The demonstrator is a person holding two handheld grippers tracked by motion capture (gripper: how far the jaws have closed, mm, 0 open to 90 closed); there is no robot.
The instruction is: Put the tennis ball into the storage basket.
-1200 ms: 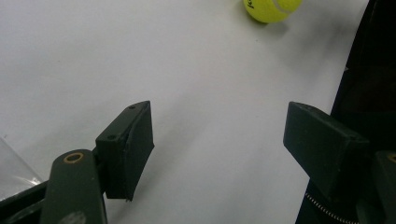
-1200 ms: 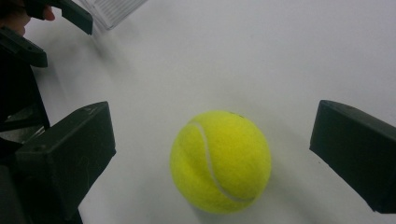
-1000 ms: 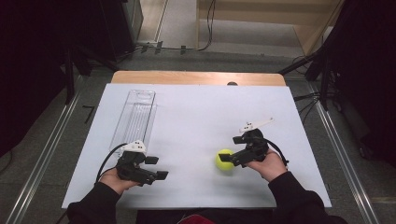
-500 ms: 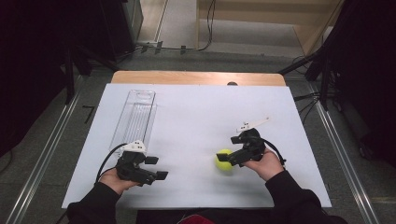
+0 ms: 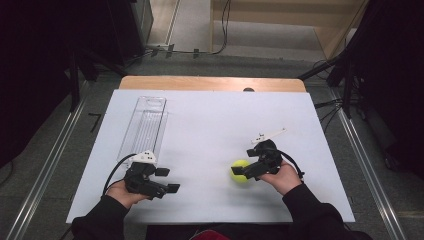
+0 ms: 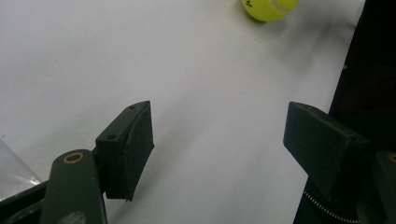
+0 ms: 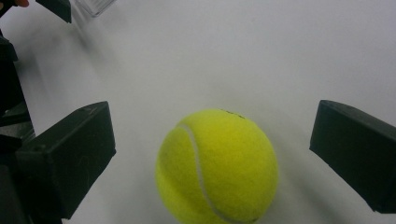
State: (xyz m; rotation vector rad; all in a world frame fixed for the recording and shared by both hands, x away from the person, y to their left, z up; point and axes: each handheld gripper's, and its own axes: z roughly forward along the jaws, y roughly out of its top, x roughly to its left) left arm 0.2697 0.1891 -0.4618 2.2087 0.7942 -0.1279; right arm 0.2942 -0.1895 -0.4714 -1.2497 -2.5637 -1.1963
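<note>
The tennis ball [image 7: 217, 167] lies on the white table [image 5: 210, 120] at about 5 o'clock, between the spread jaws of the right gripper [image 7: 212, 154], touching neither. The left gripper [image 5: 167, 181], at 7 o'clock, has its jaws wide apart, holding nothing, near a clear box [image 5: 145, 125] at 10 o'clock

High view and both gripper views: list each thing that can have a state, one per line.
tennis ball: on the white table, between open jaws, not gripped.
right gripper: open, around the ball.
left gripper: open, empty.
clear container: lying on the table, nothing visible inside.
</note>
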